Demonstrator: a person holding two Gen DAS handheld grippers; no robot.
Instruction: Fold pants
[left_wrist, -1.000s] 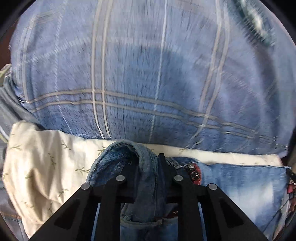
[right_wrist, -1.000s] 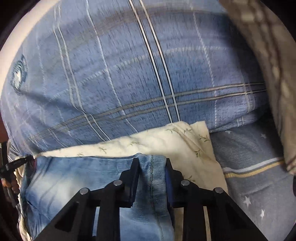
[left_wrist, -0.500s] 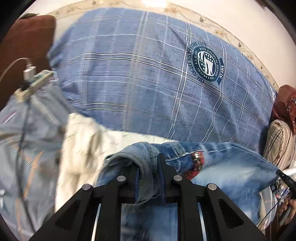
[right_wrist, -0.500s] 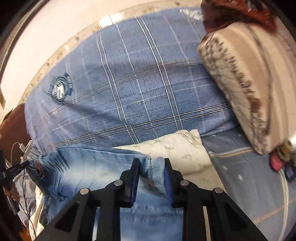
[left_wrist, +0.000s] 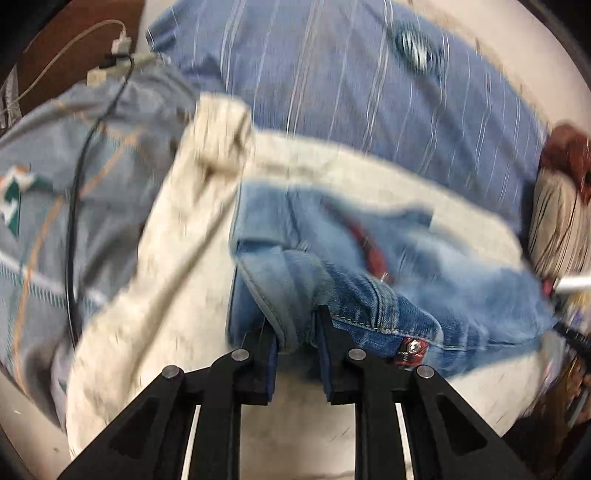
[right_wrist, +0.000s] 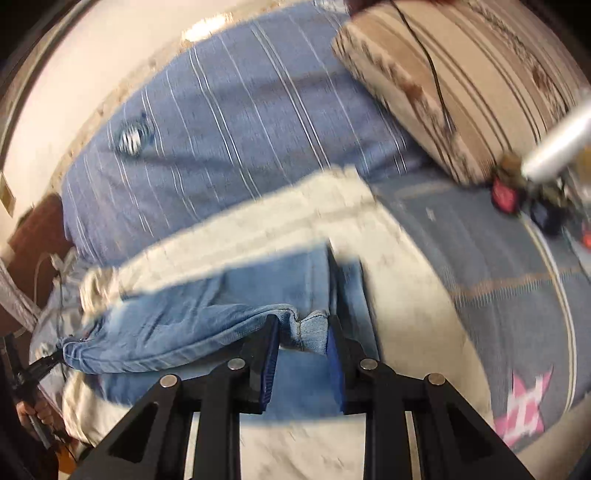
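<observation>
Denim fills the middle of both my wrist views: the jeans (left_wrist: 424, 266) lie partly doubled over on a cream cloth (left_wrist: 155, 295) spread across the bed. My left gripper (left_wrist: 295, 332) has its jaws closed to a narrow gap on a bunched fold at the waistband end, just beside a red patch with a metal rivet (left_wrist: 413, 347). My right gripper (right_wrist: 301, 334) has its jaws clamped on a pale hem edge of the jeans (right_wrist: 184, 325), with a lifted stretch of fabric sagging away to the left of that view towards the other gripper, whose black tip shows at the far edge.

Both pictures are smeared with motion blur, so I cannot read fine detail. Under the lifted layer I see more denim lying flat on the cream cloth (right_wrist: 406, 288).

Beyond the jeans sits a large blue plaid pillow (left_wrist: 351, 92) with a round badge on it. A beige striped cushion (right_wrist: 461, 85) lies to the right of the pillow in the right view. A black cable (left_wrist: 74, 221) runs over the grey-blue bedsheet (left_wrist: 37, 192) on the left side of the left view. A pink star pattern (right_wrist: 524, 410) marks the sheet low on the right of the right view.
</observation>
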